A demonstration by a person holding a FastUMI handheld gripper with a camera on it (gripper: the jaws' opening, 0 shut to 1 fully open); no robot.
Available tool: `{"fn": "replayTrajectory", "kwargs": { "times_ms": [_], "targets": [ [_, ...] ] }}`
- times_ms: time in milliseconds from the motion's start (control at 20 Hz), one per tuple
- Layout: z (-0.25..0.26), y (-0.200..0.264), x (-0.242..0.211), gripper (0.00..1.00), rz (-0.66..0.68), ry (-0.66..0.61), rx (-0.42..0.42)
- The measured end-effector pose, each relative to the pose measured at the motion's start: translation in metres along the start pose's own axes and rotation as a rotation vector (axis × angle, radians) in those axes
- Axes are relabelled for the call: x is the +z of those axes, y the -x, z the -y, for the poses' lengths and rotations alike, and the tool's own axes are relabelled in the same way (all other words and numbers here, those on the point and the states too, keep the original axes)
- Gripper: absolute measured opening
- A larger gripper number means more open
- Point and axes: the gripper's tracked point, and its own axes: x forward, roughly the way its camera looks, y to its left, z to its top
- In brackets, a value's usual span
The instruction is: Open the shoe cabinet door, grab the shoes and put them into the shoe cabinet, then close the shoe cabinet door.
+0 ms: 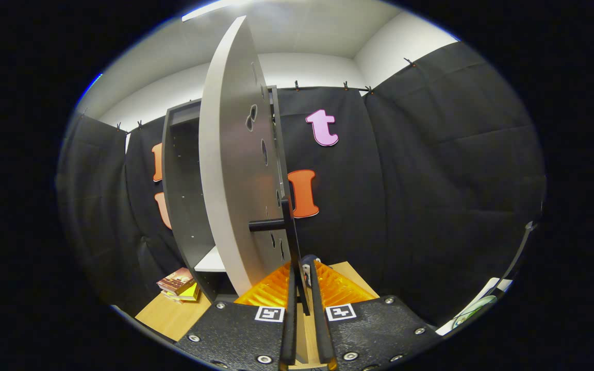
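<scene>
- A pale grey shoe cabinet door (230,170), plain and matt, stands open with a black bar handle (289,226) on its near edge.
- The shoe cabinet (181,190) is dark charcoal inside, with a white shelf (212,262) low down.
- The table (173,314) is light wood-grain.
- A stack of books (179,285) at far left shows brown, red and yellow covers.
- The gripper (302,270) carries black-and-white square markers on speckled black plates.

The open cabinet door (235,170) stands edge-on at twelve o'clock, its black handle (289,232) pinched between the nearly closed gripper (302,268) fingers. Open room lies from one to three o'clock; the cabinet (186,190) interior opens at ten o'clock.
</scene>
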Motion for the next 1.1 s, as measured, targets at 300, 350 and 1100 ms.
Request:
{"fn": "replayTrajectory", "kwargs": {
  "times_ms": [300,350,1100],
  "targets": [
    [0.007,0.010,0.008,0.16,0.032,0.007,-0.017],
    [0.010,0.015,0.011,0.16,0.038,0.008,-0.025],
    [-0.055,0.069,0.058,0.19,0.142,0.046,-0.012]
  ]
}}
